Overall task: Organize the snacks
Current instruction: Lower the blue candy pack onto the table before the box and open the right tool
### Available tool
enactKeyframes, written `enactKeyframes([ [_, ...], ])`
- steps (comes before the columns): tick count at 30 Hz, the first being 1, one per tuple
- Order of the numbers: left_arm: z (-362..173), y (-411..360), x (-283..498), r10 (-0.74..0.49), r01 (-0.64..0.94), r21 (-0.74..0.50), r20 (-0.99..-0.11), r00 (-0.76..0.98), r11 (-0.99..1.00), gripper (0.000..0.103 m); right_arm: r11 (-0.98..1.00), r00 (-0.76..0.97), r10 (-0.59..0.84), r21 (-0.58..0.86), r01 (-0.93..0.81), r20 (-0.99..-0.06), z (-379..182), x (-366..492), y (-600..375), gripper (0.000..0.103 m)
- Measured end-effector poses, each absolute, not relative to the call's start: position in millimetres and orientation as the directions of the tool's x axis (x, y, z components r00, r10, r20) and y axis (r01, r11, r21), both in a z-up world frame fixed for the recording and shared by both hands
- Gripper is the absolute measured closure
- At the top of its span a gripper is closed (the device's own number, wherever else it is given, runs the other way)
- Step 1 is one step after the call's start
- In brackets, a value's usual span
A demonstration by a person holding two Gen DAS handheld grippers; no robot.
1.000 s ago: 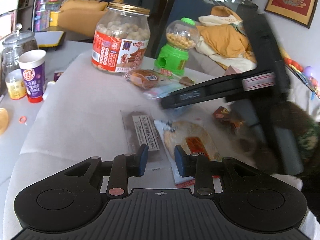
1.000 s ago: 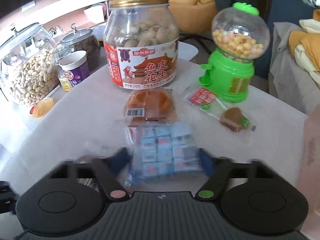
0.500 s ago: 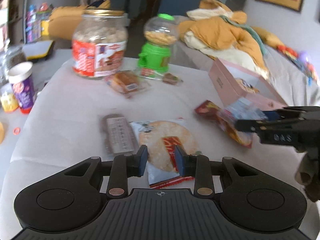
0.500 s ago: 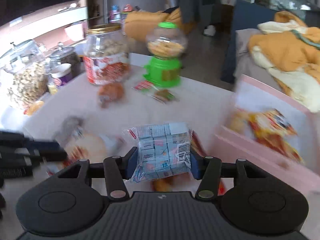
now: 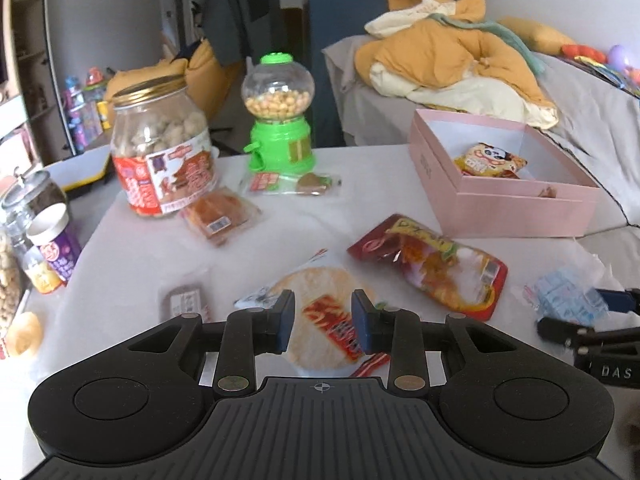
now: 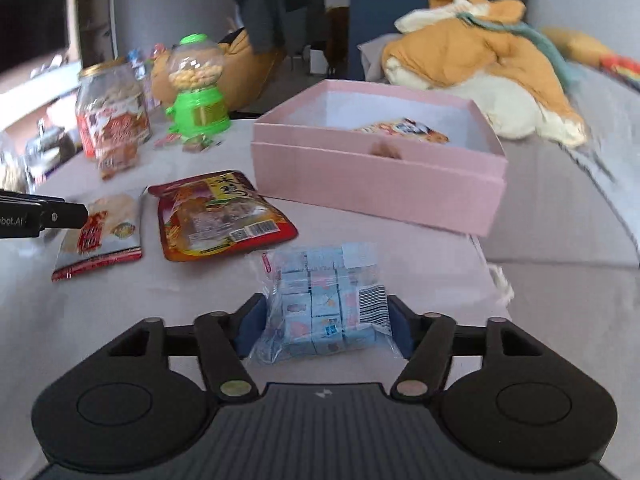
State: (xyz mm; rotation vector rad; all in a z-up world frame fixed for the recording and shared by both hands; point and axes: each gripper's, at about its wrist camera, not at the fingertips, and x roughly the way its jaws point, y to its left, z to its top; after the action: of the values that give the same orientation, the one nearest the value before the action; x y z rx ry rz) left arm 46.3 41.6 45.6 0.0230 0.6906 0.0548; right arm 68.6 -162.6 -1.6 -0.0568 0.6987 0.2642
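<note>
One bag of blue wrapped cubes (image 6: 326,302), pinched between the pads of your right gripper (image 6: 324,326) and carried above the white cloth (image 6: 120,320). The film is loose and slick (it bulges past both pads), so a jolt may let it slide out before the box.

One left gripper (image 5: 322,320), fingers spread with nothing between them, poised over the round rice cracker pack (image 5: 320,308). Closing too low may snag the cloth along with the pack.

One red pouch (image 6: 218,216), flat on the cloth between the cracker pack and the box, in your carry path; a low swing of the bag could drag it.

One pink box (image 6: 376,184), open, already holding a yellow cartoon packet (image 6: 404,128). Its near wall stands up; approach too low and the bag strikes it, or drops short onto the cloth.

Further back: one peanut jar (image 5: 164,152) and one green candy dispenser (image 5: 280,120), upright, clear of the route.
</note>
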Motion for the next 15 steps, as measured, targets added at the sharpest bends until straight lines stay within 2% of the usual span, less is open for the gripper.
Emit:
enactKeyframes([
  [1,45,37,50,0.059,-0.035,0.051,-0.639,0.767,0.998,0.068,0.966,0.729,0.228,0.057,-0.251,-0.646,-3,71,-166,0.021],
  [3,41,23,56,0.059,0.003,0.096,-0.643,0.764,0.995,0.068,0.964,0.718,0.252,0.099,-0.249,-0.649,-4,75,-172,0.019],
  [7,24,-1,65,0.074,0.073,0.193,-0.657,0.75,0.978,0.064,0.966,0.722,0.236,0.077,-0.246,-0.65,-6,73,-168,0.018],
  [10,14,-11,64,0.119,0.1,0.302,-0.627,0.77,0.948,0.064,0.968,0.725,0.211,0.039,-0.246,-0.656,-6,72,-162,0.017],
  [15,19,-6,56,0.082,0.172,0.302,-0.673,0.735,0.938,0.063,0.967,0.721,0.219,0.047,-0.251,-0.657,-6,73,-164,0.015],
])
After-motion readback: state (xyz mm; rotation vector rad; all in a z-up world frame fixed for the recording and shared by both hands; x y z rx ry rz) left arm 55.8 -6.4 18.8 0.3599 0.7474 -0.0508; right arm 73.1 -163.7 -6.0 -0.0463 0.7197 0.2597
